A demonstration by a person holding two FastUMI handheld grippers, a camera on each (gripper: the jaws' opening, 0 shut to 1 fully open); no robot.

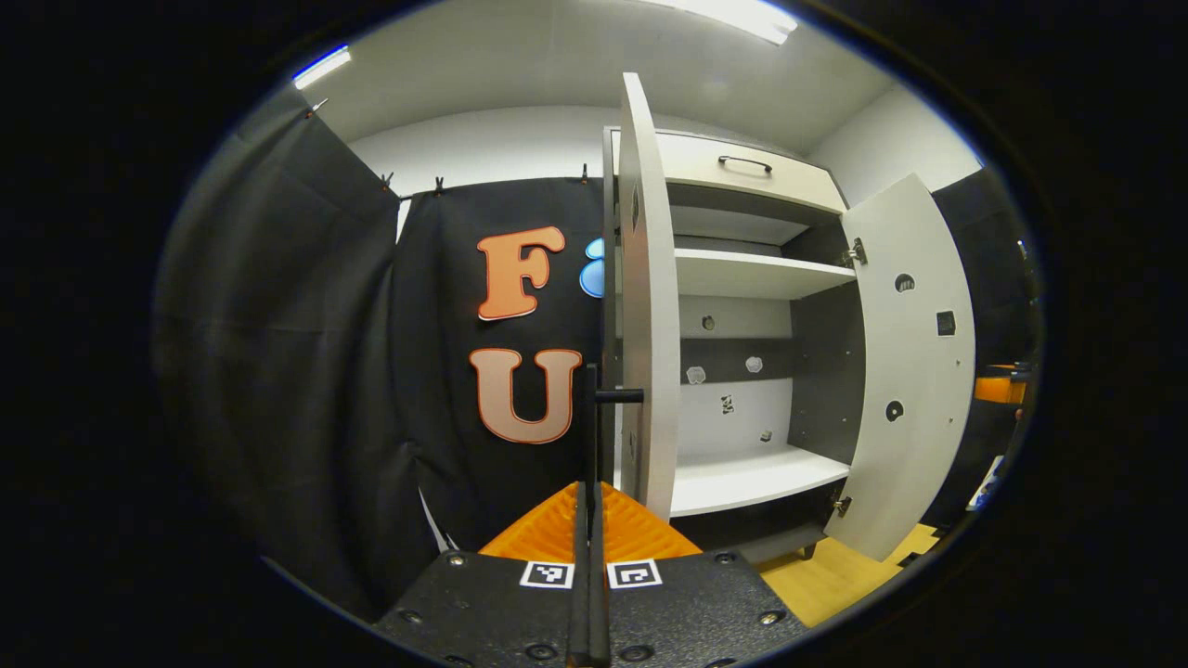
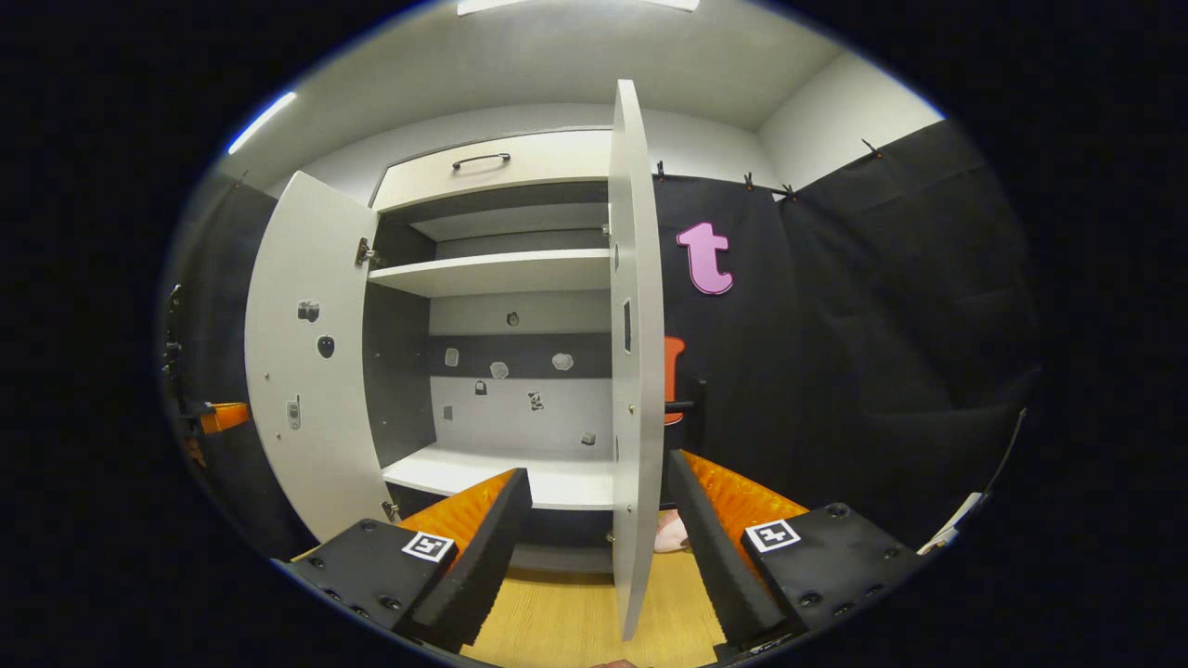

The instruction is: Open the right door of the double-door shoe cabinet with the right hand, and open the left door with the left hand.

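Note:
The white shoe cabinet (image 1: 742, 278) stands with both doors swung wide. In the left gripper view the left door (image 1: 647, 306) shows edge-on, and its black bar handle (image 1: 590, 408) runs down between my left gripper's (image 1: 590, 520) fingers, which are shut on it. The right door (image 1: 914, 362) hangs open at the right. In the right gripper view the right door (image 2: 636, 371) is edge-on between the spread fingers of my right gripper (image 2: 599, 478), which is open and straddles the door's edge. That door's handle (image 2: 691, 408) sits beyond it, ungripped. The left door (image 2: 306, 362) is open at the left.
Inside are white shelves (image 2: 501, 271) and a dark grey back with small marks. A drawer with a black handle (image 2: 481, 160) tops the cabinet. Black cloth walls (image 1: 306, 353) flank both sides. A wooden floor (image 2: 566, 612) lies below.

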